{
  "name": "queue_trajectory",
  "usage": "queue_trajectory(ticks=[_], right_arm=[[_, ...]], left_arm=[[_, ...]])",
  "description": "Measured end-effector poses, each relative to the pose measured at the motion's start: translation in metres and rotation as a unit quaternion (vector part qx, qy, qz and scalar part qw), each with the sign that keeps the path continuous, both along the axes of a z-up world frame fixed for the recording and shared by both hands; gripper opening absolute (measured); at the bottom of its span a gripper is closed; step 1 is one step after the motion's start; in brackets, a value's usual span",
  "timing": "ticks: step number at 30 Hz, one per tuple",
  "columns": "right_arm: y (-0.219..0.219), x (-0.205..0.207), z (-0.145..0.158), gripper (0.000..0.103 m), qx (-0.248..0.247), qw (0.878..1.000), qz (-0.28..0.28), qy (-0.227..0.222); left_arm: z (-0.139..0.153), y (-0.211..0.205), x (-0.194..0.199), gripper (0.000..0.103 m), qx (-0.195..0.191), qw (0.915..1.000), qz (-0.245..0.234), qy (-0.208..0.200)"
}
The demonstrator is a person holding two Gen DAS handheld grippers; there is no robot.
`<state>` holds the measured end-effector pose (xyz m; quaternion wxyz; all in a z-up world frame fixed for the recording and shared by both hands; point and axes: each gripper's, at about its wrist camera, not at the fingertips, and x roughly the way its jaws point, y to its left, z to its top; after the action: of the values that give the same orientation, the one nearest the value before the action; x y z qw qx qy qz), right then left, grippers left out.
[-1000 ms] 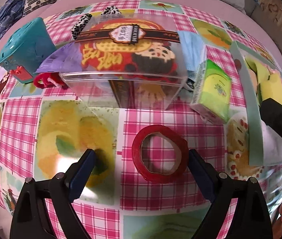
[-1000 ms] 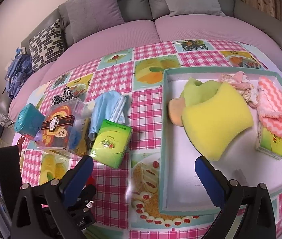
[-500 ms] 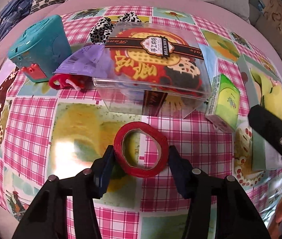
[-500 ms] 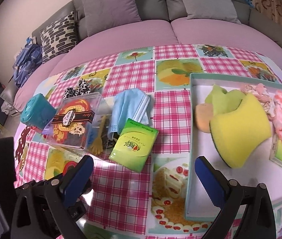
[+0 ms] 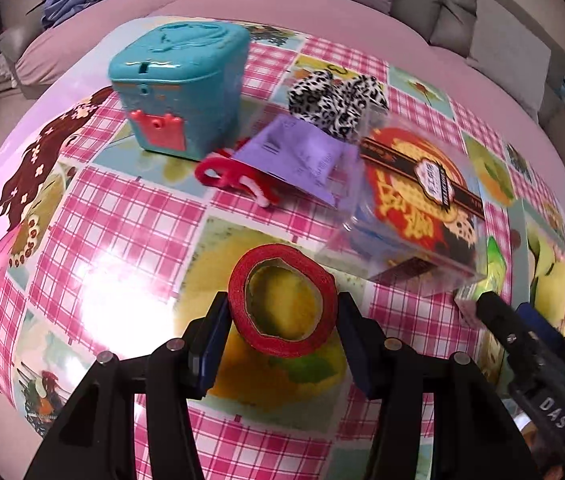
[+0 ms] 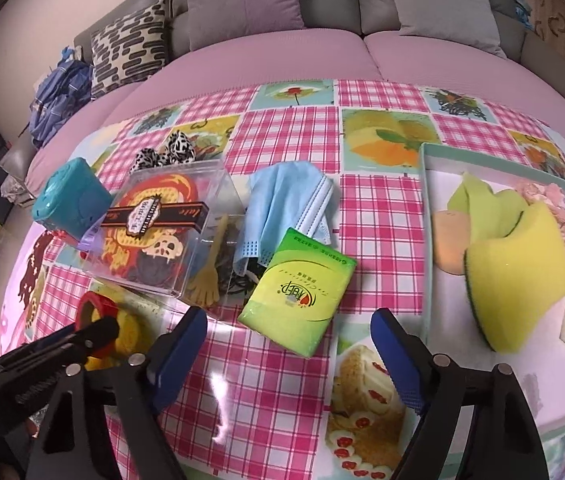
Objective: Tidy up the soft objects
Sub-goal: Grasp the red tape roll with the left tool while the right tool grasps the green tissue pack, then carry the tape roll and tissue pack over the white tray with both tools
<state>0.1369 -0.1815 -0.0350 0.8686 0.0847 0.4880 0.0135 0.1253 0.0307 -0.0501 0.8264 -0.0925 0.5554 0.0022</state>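
My left gripper (image 5: 282, 316) is shut on a red tape ring (image 5: 282, 300), one pad on each side, held over the checked tablecloth. The ring also shows in the right wrist view (image 6: 96, 304). My right gripper (image 6: 288, 356) is open and empty above the cloth, just in front of a green tissue pack (image 6: 298, 292). A blue face mask (image 6: 286, 208) lies behind the pack. A teal tray (image 6: 426, 240) at the right holds a yellow sponge (image 6: 518, 276), green cloth and pink cloths.
A clear plastic box (image 5: 414, 208) with a red and black label stands right of the ring. A teal plastic box (image 5: 178, 88), a purple card (image 5: 298, 156), a red pipe cleaner (image 5: 222, 176) and a leopard scrunchie (image 5: 334, 96) lie behind. A sofa surrounds the table.
My left gripper closed on the red tape ring and swung left with it. My right gripper moved left, from the tray toward the tissue pack.
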Motion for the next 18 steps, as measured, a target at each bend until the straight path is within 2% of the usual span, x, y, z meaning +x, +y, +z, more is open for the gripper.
queue_trajectory(ticks=[8,13,18], right_arm=[[0.001,0.012,-0.014,0.075,-0.008,1.0,-0.003,0.018],[0.001,0.015,-0.019,0.062,-0.008,1.0,-0.004,0.025],[-0.005,0.011,-0.016,0.061,-0.001,1.0,-0.014,0.021]], left_arm=[[0.002,0.013,0.002,0.054,-0.009,1.0,-0.001,0.0],[0.001,0.005,0.002,0.054,-0.009,1.0,0.0,-0.001],[0.001,-0.004,0.002,0.054,-0.008,1.0,0.001,-0.004]])
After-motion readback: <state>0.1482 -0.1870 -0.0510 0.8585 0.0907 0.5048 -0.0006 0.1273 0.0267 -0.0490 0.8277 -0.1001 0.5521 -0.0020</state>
